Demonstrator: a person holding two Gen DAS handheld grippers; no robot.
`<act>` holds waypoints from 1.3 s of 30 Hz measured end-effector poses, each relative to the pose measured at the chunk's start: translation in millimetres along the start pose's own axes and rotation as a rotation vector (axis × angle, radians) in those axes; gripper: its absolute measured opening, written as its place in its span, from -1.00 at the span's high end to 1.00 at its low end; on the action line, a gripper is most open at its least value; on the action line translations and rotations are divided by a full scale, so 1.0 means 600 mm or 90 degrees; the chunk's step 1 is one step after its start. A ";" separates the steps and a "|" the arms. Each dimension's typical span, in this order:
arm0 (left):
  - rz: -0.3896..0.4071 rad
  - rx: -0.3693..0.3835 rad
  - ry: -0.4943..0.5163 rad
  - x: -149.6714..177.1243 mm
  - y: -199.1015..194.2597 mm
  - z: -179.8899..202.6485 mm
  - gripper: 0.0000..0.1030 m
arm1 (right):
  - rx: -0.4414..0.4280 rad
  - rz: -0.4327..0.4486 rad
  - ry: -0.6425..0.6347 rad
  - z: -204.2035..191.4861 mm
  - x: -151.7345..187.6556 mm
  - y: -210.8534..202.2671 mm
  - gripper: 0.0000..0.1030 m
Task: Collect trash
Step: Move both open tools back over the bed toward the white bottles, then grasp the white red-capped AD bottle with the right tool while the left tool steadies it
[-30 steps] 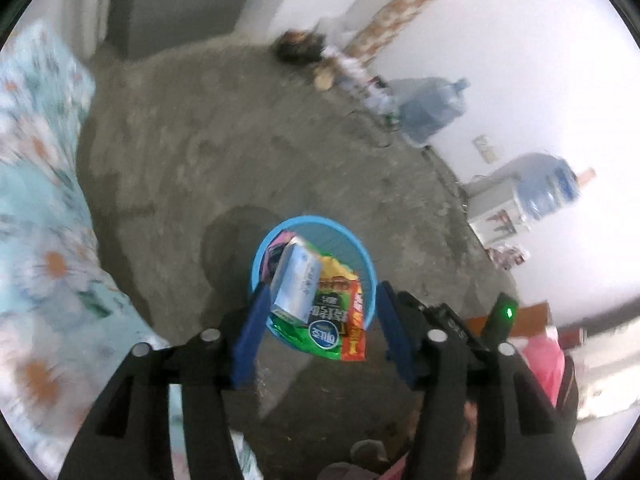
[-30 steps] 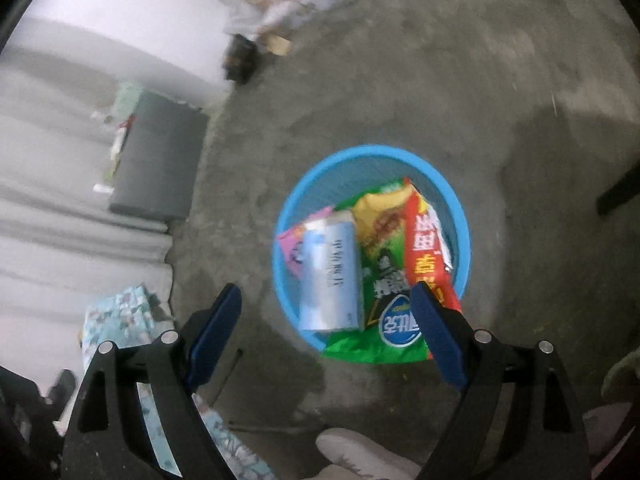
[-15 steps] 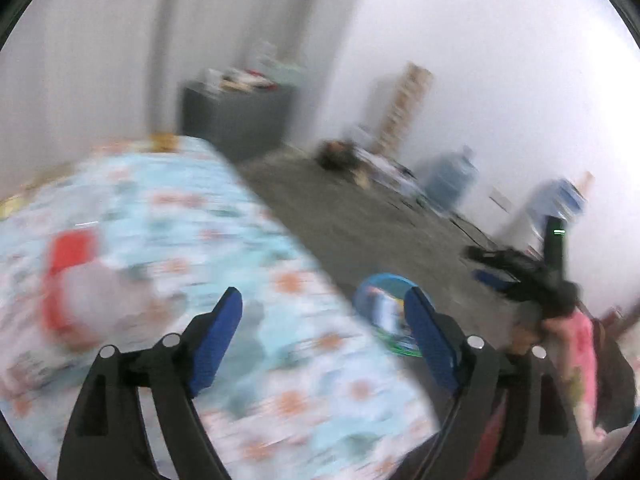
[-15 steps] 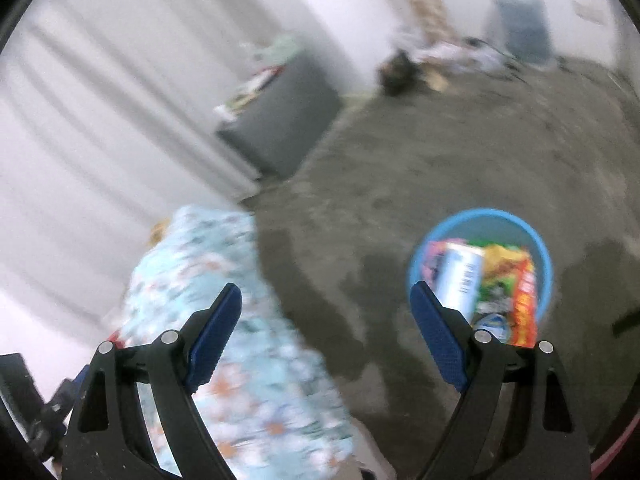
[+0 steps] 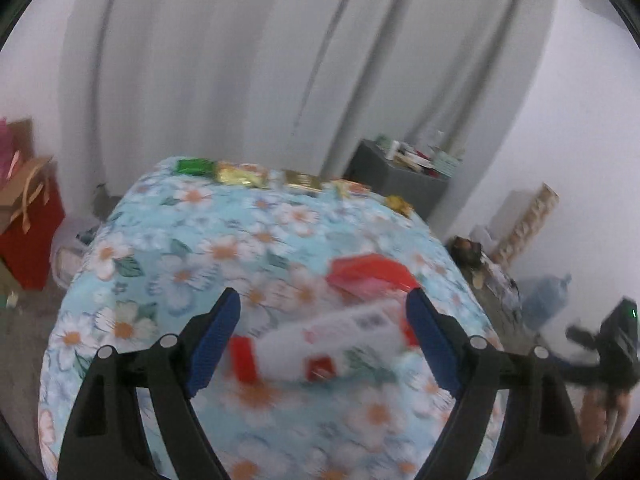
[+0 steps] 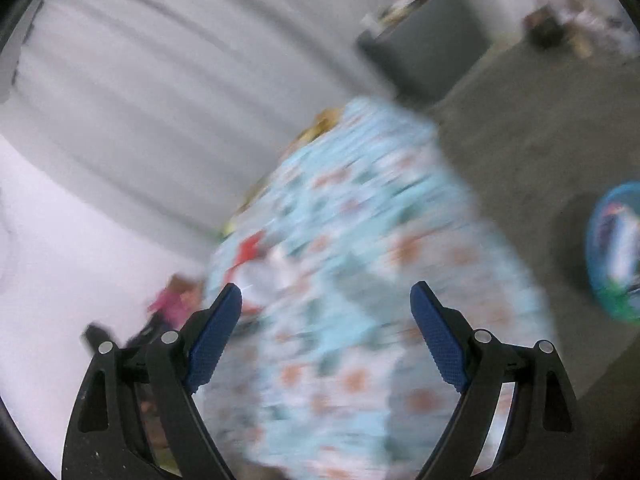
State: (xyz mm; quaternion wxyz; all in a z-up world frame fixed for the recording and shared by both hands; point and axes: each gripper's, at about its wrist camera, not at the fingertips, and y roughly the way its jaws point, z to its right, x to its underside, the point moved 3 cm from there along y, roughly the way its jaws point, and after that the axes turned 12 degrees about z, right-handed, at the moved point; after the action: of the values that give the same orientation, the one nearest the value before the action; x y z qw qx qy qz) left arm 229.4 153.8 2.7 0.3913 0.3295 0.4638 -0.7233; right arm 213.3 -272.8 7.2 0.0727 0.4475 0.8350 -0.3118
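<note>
A table with a blue floral cloth (image 5: 224,240) fills the left wrist view. On it lie a white and red package (image 5: 332,344) and a red wrapper (image 5: 368,272), both blurred. My left gripper (image 5: 323,300) is open and empty, above the table with the white package between its fingers' line of sight. My right gripper (image 6: 326,296) is open and empty over the same table (image 6: 360,240). The blue bin (image 6: 616,252) with trash in it stands on the floor at the right edge of the right wrist view.
Small green and gold wrappers (image 5: 240,174) lie along the table's far edge. A grey cabinet (image 5: 396,180) stands by the curtain. A red gift bag (image 5: 28,216) stands at the left. Water jugs (image 5: 544,300) sit by the right wall.
Both grippers have swung up and away from the blue bin to the floral table. Both stay open and empty. The views are blurred by motion.
</note>
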 end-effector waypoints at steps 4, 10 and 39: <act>-0.034 -0.006 -0.022 0.009 0.064 -0.040 -0.41 | -0.079 -0.075 0.058 -0.056 0.055 0.089 -0.61; -0.147 0.045 -0.054 0.053 0.112 -0.058 0.32 | -0.098 -0.122 0.101 -0.095 0.102 0.171 -0.61; -0.214 0.192 -0.134 0.083 0.090 -0.059 0.36 | -0.044 -0.141 0.157 -0.089 0.183 0.229 -0.56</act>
State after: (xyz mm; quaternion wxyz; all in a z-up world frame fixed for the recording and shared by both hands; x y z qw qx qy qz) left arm 256.6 159.2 -74.0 0.2579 0.2252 0.3557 -0.8696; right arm 265.8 -108.6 -57.1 -0.0501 0.3847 0.8921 -0.2316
